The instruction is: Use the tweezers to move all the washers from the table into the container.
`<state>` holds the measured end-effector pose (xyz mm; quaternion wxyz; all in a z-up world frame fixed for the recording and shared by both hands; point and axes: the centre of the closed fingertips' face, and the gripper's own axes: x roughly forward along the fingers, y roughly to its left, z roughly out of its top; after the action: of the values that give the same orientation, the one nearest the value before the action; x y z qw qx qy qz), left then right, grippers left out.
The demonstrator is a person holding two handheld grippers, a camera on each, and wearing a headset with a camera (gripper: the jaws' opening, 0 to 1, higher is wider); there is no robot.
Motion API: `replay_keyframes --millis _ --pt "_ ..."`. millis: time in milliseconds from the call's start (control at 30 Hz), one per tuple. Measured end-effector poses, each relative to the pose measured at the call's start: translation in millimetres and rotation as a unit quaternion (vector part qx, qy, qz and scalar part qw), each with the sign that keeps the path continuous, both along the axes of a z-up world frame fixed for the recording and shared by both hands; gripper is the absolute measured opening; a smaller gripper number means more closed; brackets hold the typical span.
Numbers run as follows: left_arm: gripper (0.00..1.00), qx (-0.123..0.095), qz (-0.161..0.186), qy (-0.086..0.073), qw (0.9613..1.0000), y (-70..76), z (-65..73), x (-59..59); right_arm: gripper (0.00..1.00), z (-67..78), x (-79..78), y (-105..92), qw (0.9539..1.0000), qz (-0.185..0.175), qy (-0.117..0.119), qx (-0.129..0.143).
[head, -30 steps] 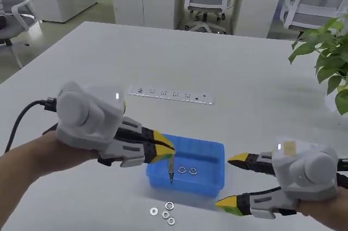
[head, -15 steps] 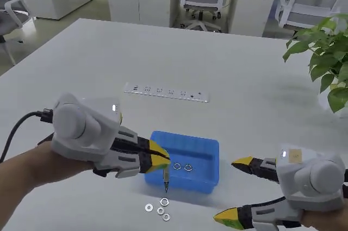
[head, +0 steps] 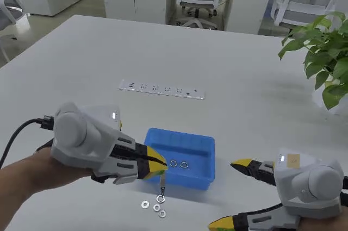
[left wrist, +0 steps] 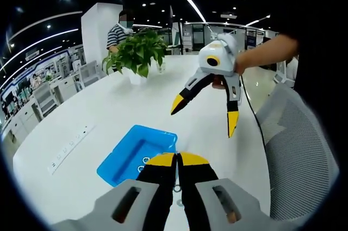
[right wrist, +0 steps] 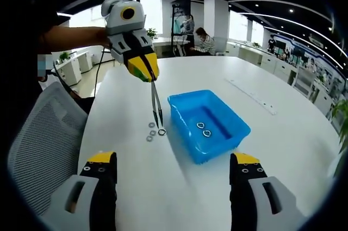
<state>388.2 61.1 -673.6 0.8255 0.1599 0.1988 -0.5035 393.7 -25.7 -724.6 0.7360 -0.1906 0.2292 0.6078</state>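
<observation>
- Blue container [head: 179, 135], head view: two washers [head: 178, 163] lie inside. Four loose washers [head: 156, 207] lie on the table [head: 109, 51] just in front, under the tip of the one pair of tweezers [head: 161, 185]. Roughly a third of the job seems done.
- Left gripper view: the left gripper [left wrist: 176, 157] has its jaws pressed together, pinching the tweezers.
- Right gripper view: the right gripper [right wrist: 174, 158] is spread wide and empty, near the container.
</observation>
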Motion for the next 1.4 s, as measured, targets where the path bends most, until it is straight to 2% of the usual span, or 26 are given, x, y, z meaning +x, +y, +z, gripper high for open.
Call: replay_keyframes --millis 300,900,1133,1400 --pt "0.05 0.000 0.003 0.002 1.0000 -1.7 -6.0 -1.0 0.99 -1.5 -4.2 -1.0 0.9999 -0.012 0.006 0.005" --pt "0.05 0.004 0.010 0.005 0.9999 -0.7 -20.9 -1.2 0.99 -8.4 -13.6 -2.5 0.9997 -0.011 0.022 0.000" --pt "0.05 -0.003 0.012 0.003 0.9999 -1.7 -19.6 -0.9 0.98 -7.1 -13.6 1.1 0.9998 -0.005 0.020 0.004" --pt "0.05 -0.002 0.012 0.002 0.9999 -4.2 -18.3 -3.6 0.93 -4.6 -14.4 10.2 0.9997 0.015 0.016 0.014"
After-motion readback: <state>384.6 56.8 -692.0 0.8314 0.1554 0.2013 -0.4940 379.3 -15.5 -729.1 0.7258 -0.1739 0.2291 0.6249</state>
